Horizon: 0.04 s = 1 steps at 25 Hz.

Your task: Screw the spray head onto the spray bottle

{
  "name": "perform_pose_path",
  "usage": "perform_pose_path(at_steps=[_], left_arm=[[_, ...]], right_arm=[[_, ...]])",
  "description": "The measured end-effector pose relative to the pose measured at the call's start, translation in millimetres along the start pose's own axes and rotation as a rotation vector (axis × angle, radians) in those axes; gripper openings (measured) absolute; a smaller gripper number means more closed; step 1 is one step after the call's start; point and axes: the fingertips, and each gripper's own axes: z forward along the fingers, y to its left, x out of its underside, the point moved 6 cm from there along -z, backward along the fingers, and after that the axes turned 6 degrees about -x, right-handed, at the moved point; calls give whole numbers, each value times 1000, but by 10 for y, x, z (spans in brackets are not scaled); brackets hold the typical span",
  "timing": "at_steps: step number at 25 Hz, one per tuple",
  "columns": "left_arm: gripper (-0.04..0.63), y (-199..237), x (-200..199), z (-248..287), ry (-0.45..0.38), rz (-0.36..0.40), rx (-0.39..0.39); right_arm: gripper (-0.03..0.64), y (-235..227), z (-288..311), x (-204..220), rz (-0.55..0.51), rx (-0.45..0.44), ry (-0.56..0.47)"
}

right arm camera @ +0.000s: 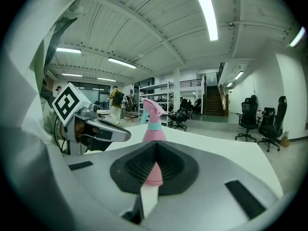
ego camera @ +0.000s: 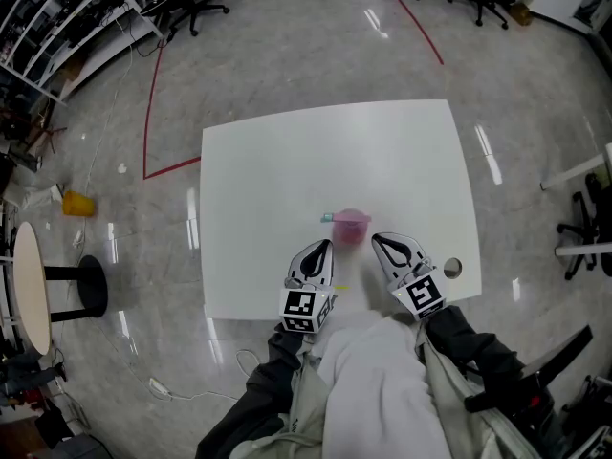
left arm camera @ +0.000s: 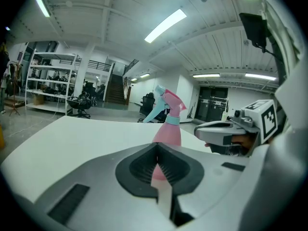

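A pink spray bottle [ego camera: 350, 226] with its pink spray head and pale blue trigger on top stands upright on the white table [ego camera: 287, 170], near the front edge. It shows ahead of each gripper's jaws as the spray bottle [left arm camera: 168, 129] and the spray bottle [right arm camera: 154, 128]. My left gripper [ego camera: 321, 249] is shut and empty, just left of and nearer than the bottle. My right gripper [ego camera: 380, 242] is shut and empty, just right of it. Neither touches the bottle. The right gripper [left arm camera: 226, 131] shows in the left gripper view, the left gripper [right arm camera: 103, 131] in the right one.
A round hole [ego camera: 452, 268] sits in the table near its front right corner. Office chairs [ego camera: 583, 232] stand right of the table, a small round side table [ego camera: 29, 285] at the far left, and a yellow object [ego camera: 78, 204] lies on the floor.
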Motion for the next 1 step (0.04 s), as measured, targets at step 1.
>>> perform_pose_path(at_steps=[1], left_arm=[[8, 4, -7, 0, 1, 0, 0]], right_arm=[[-6, -1, 4, -6, 2, 0, 2]])
